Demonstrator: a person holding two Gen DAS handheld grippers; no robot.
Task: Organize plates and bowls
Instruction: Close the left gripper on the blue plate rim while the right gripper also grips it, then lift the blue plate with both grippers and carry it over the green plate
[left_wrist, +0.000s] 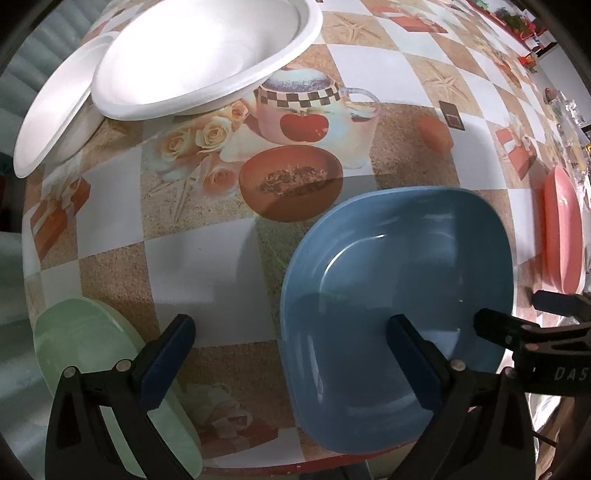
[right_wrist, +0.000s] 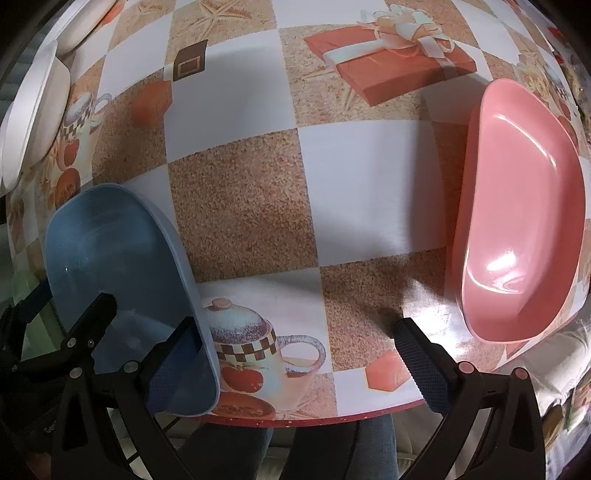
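A blue square bowl (left_wrist: 399, 266) sits near the table's front edge; it also shows in the right wrist view (right_wrist: 122, 258). My left gripper (left_wrist: 291, 354) is open, its right finger over the blue bowl's inside, its left finger near a green plate (left_wrist: 85, 347). Two white plates (left_wrist: 199, 55) lie overlapping at the far left. A pink bowl (right_wrist: 521, 221) sits at the right, also seen in the left wrist view (left_wrist: 561, 229). My right gripper (right_wrist: 295, 362) is open and empty between the blue and pink bowls, its left finger beside the blue bowl's rim.
The table (right_wrist: 354, 177) carries a checkered printed cloth with teapots and gift boxes. Its red front edge (right_wrist: 314, 417) runs just below my grippers. Clutter lies at the far right (left_wrist: 569, 122). My right gripper's fingers show in the left wrist view (left_wrist: 517, 325).
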